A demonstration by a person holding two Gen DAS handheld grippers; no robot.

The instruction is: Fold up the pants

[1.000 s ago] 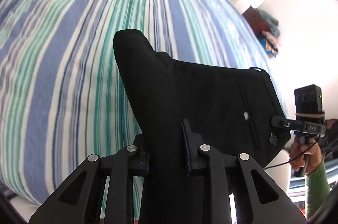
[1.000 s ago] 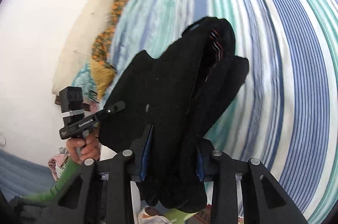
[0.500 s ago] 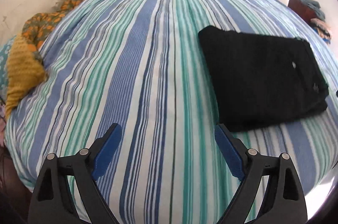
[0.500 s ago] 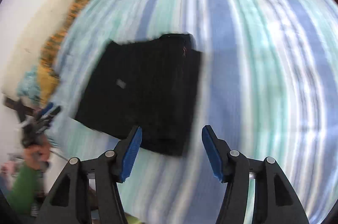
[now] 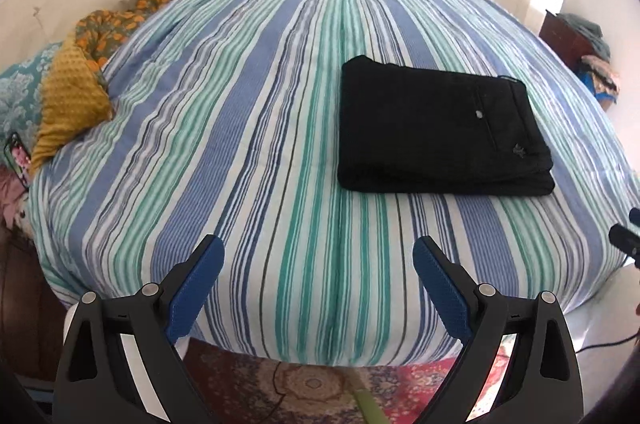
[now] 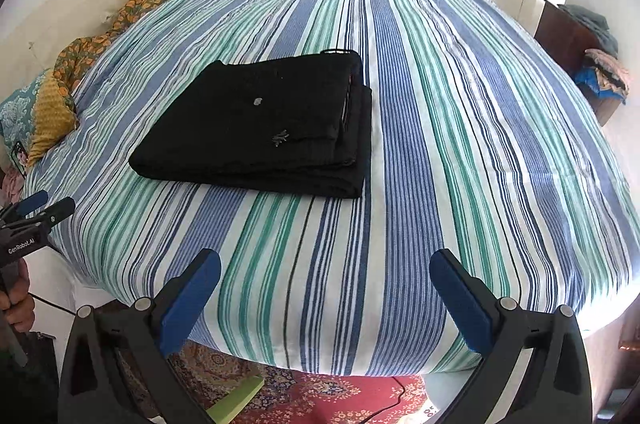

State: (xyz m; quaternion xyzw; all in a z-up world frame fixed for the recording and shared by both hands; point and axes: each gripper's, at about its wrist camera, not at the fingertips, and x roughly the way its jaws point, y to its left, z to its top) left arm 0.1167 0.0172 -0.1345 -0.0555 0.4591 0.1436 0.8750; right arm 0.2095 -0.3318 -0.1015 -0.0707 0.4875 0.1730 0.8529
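The black pants lie folded into a flat rectangle on the striped bed, right of centre in the left wrist view. In the right wrist view the pants lie left of centre, stacked layers showing at their right edge. My left gripper is open and empty, held back over the bed's near edge, well short of the pants. My right gripper is open and empty, also back at the near edge. The left gripper also shows at the left edge of the right wrist view.
Orange and yellow blankets are bunched at the bed's left side against the wall. A dark cabinet with clothes stands at the right. A patterned red rug covers the floor below the bed's near edge. A phone lies at the far left.
Both grippers held the pants a second ago. They let go, opened wide, and pulled back from the bed. The pants now lie folded flat on the bed.
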